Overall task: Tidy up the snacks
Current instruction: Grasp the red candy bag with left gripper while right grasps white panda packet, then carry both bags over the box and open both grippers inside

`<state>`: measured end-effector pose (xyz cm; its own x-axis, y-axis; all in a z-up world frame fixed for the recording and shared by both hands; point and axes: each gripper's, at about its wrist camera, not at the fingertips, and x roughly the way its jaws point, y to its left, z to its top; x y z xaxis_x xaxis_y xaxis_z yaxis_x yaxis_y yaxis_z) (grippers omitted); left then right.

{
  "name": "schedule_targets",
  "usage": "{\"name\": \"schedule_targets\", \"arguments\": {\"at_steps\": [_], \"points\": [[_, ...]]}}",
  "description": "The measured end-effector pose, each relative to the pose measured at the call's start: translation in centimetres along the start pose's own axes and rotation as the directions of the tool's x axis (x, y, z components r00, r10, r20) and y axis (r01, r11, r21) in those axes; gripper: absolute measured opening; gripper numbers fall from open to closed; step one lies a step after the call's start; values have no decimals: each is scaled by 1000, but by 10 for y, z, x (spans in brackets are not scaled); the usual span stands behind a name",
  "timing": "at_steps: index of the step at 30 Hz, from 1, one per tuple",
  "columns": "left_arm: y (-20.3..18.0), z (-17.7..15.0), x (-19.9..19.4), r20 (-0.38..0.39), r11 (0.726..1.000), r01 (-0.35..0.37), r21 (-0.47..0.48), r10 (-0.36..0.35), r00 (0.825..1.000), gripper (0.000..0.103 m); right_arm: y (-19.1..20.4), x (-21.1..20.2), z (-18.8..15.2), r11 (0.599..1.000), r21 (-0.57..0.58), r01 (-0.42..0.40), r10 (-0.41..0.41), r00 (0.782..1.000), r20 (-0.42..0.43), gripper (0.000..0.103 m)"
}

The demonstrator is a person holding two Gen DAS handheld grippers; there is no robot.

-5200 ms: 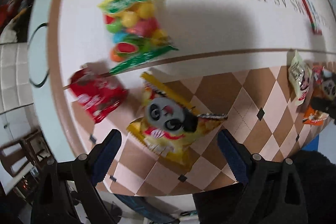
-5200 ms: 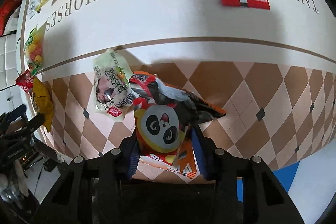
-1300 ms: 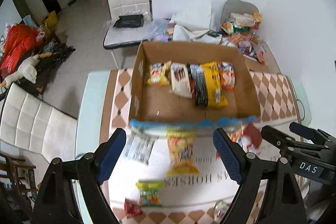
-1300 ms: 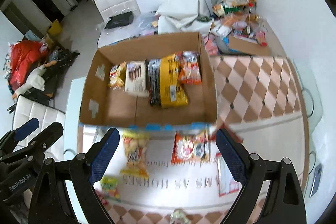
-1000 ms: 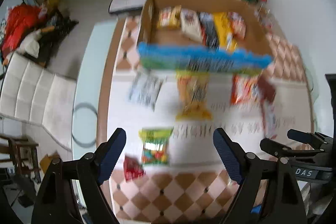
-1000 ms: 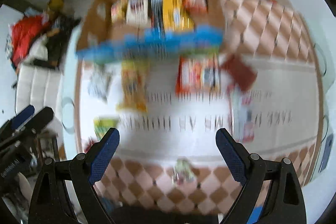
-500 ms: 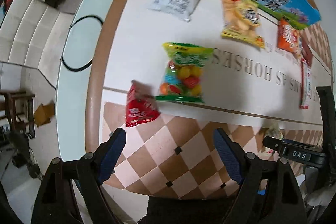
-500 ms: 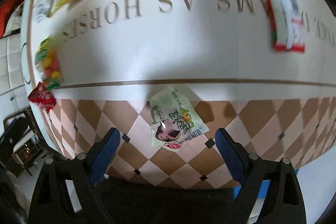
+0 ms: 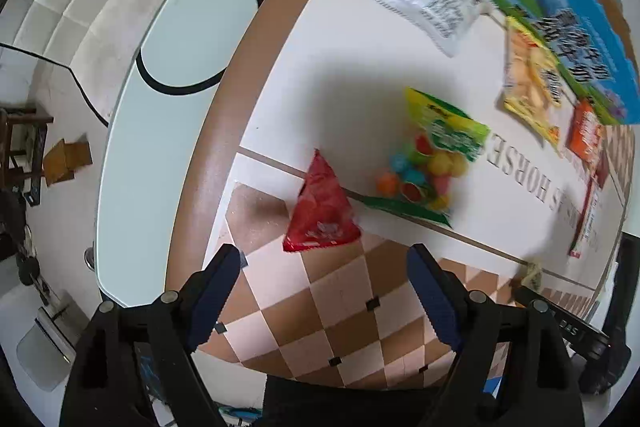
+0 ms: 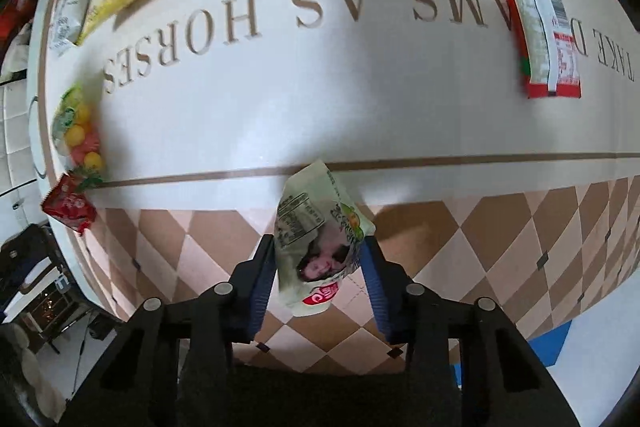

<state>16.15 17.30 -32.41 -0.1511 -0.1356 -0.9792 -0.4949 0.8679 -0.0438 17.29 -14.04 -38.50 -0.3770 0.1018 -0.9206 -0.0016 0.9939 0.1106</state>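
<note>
Packet (image 10: 320,239) sits between right tool (image 10: 320,263) closing jaws; left tool (image 9: 324,291) wide.

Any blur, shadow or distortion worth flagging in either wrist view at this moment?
Left wrist view: motion blur smears the blue and green printed box side and yellow crinkly snack bag; a soft shadow lies beside the red foil snack packet. Right wrist view: sharper, strong fisheye bending of the tablecloth lettering, broad shadow above the pale green snack pouch.
</note>
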Motion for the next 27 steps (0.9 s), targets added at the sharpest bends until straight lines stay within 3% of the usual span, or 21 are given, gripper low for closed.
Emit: {"name": "schedule_targets", "arguments": {"at_steps": [9,11,13,14,21,27], "points": [[0,18,39,-85,1000,23,-16,-24,996,85,5,0,15,1000,21,0,1,1000,-26,47],[-1,17,45,-88,1000,17,-4,-18,996,75,2,3,18,1000,30,-4,5,999,-41,48],[0,16,52,-102,1000,10,-1,-10,995,51,-5,4,20,999,36,-6,8,998,-56,51],[1,15,55,-115,1000,10,-3,-10,993,49,-5,5,20,999,40,-3,5,998,-60,52],[0,6,55,-64,1000,-15,11,16,998,44,-1,12,19,999,28,25,-23,997,-72,57],[-5,-9,53,-45,999,-26,25,27,999,43,12,13,13,999,-16,48,-48,998,-33,50]]}}
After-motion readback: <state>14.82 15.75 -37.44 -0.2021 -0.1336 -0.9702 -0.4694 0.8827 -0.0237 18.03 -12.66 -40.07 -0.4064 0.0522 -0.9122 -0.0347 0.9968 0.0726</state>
